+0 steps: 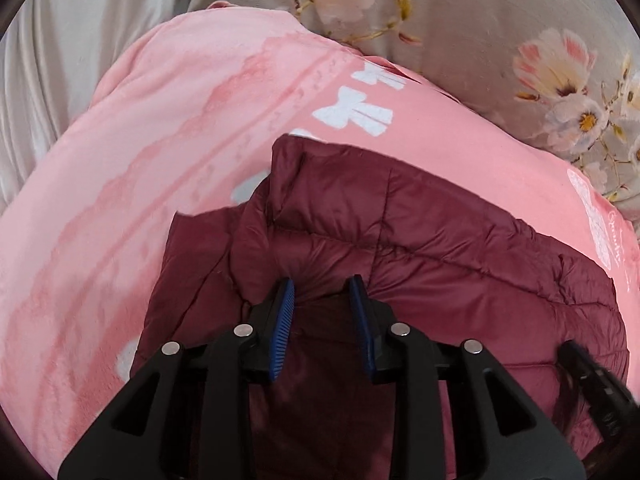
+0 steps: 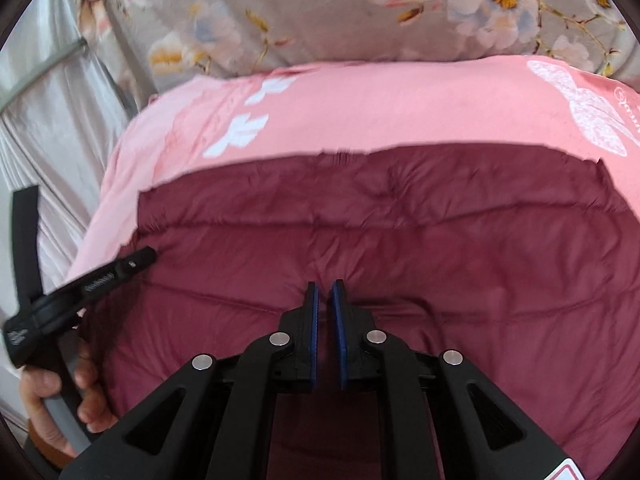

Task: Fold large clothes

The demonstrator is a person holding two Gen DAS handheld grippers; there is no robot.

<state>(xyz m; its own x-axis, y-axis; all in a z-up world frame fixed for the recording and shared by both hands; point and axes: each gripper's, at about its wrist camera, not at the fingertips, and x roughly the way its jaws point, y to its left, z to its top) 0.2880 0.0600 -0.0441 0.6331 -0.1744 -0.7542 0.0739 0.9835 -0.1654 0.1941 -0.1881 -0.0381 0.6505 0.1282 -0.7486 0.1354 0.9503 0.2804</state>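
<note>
Left gripper [image 1: 322, 290] fingers parted over maroon jacket [image 1: 400, 220], right gripper [image 2: 325, 294] pinching it

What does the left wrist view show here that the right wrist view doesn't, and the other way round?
Only the left wrist view shows the maroon puffer jacket's raised collar and the left gripper, open over a fold. Only the right wrist view shows the person's left hand on its handle, and the right gripper, nearly shut with a narrow gap, against the quilted fabric. Both show the jacket on the pink blanket and the floral bedding behind.
</note>
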